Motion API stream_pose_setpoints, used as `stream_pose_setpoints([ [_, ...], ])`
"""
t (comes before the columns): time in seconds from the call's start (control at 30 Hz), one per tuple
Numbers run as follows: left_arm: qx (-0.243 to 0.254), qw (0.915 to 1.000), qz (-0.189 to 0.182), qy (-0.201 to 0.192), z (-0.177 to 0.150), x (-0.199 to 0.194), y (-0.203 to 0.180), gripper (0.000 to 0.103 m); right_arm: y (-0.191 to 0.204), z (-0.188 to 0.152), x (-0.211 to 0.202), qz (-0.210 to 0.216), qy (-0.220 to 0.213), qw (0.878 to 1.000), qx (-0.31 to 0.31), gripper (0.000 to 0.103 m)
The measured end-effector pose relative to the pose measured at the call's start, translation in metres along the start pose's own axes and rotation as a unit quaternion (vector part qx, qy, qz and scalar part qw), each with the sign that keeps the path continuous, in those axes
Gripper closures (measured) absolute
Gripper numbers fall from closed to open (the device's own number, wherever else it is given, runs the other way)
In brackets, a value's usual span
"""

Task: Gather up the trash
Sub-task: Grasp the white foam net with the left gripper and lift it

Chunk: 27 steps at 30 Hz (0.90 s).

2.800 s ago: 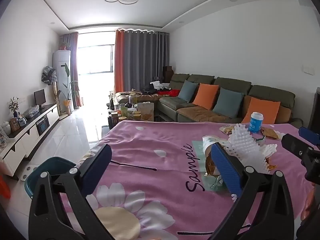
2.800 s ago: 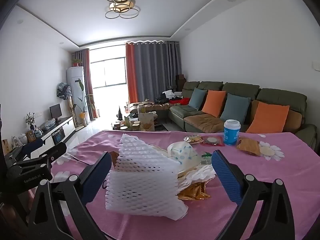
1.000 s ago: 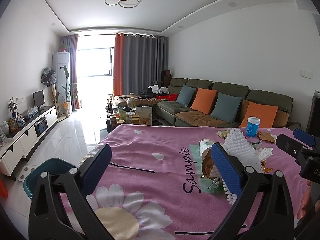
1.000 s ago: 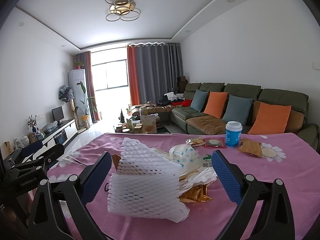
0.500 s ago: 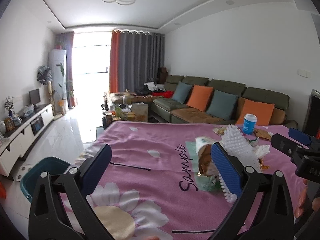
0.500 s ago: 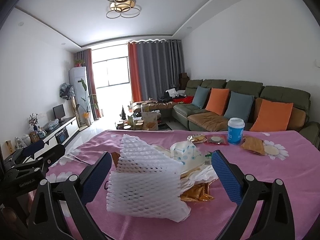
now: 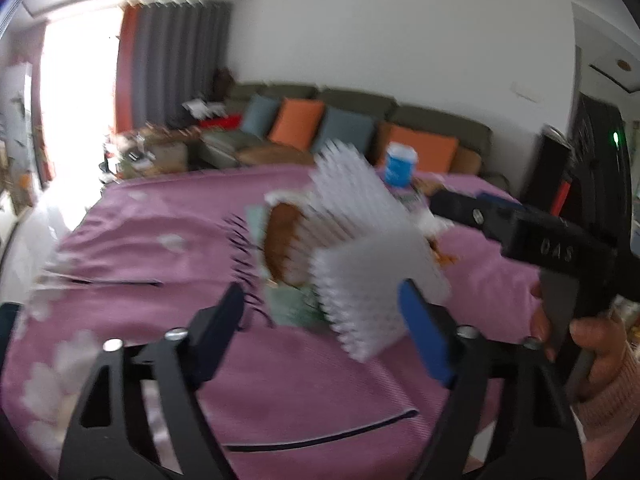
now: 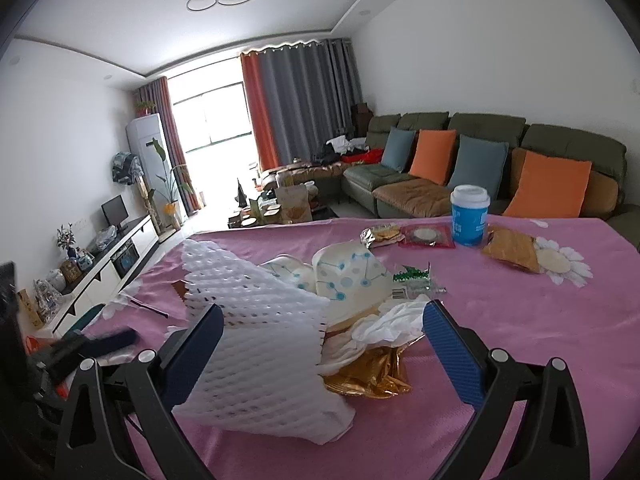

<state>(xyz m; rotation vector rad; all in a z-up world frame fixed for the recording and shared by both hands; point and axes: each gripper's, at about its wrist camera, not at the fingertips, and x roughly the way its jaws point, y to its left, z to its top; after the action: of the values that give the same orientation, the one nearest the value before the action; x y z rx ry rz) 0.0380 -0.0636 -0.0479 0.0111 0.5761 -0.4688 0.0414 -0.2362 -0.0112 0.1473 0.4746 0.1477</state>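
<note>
Two grippers frame one heap of rubbish on our pink flowered tablecloth [image 8: 520, 340], and neither holds anything yet. Our right gripper [image 8: 320, 352] hangs low over the near edge of the table with its blue pads spread wide, the white foam net [image 8: 256, 344] lying between them; we judge the wide gap is kept so the bulky, springy net can be taken in one bite. Our left gripper [image 7: 320, 324] comes at the same net [image 7: 372, 276] from the other side, jaws also apart, its view smeared by motion, so we cannot tell whether a pad touches the foam.

Piled against the net are a patterned paper bowl [image 8: 352, 276], crumpled white paper [image 8: 392, 324] and a gold foil wrapper [image 8: 368, 376], heaped together, we suppose, so they can be cleared from one spot. Further back, well apart from the heap, stand a blue lidded cup [image 8: 469, 216] and several flat snack packets [image 8: 426, 235], with a brown packet [image 8: 510, 254] just beside the cup.

We judge the collecting has barely begun: all the trash sits on the table. Foam this light may spring out of a loose pinch.
</note>
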Motion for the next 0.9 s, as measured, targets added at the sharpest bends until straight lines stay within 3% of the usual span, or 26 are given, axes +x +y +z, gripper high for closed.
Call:
stream_pose_setpoints([
  [0.2, -0.031, 0.9963, -0.062, 0.050, -0.005, 0.037, 0.007, 0.074, -0.003, 0.009, 0.017, 0.027, 0.013, 1.000, -0.011, 0.007],
  [0.27, -0.035, 0.9952, -0.072, 0.056, -0.006, 0.044, 0.010, 0.082, -0.002, 0.013, 0.025, 0.047, 0.022, 0.998, -0.018, 0.007],
  [0.37, -0.034, 0.9952, -0.075, 0.052, -0.007, 0.042, 0.013, 0.084, 0.004, 0.016, 0.040, 0.074, 0.041, 0.996, -0.034, 0.009],
  [0.53, -0.029, 0.9953, -0.081, 0.046, -0.010, 0.033, 0.017, 0.086, 0.011, 0.015, 0.059, 0.103, 0.080, 0.990, -0.048, 0.029],
  [0.57, -0.031, 0.9951, -0.082, 0.045, -0.010, 0.022, 0.020, 0.086, 0.011, 0.015, 0.060, 0.106, 0.085, 0.989, -0.050, 0.037],
  [0.6, -0.032, 0.9951, -0.083, 0.044, -0.010, 0.019, 0.022, 0.086, 0.012, 0.014, 0.061, 0.114, 0.091, 0.988, -0.053, 0.053],
  [0.7, -0.037, 0.9952, -0.083, 0.037, -0.009, 0.005, 0.027, 0.087, 0.017, 0.013, 0.060, 0.122, 0.099, 0.986, -0.061, 0.076],
  [0.77, -0.040, 0.9956, -0.079, 0.031, -0.009, -0.004, 0.033, 0.087, 0.020, 0.015, 0.057, 0.125, 0.098, 0.985, -0.067, 0.085],
  [0.9, -0.043, 0.9965, -0.069, 0.016, -0.008, -0.027, 0.047, 0.088, 0.029, 0.025, 0.038, 0.136, 0.080, 0.984, -0.083, 0.087],
])
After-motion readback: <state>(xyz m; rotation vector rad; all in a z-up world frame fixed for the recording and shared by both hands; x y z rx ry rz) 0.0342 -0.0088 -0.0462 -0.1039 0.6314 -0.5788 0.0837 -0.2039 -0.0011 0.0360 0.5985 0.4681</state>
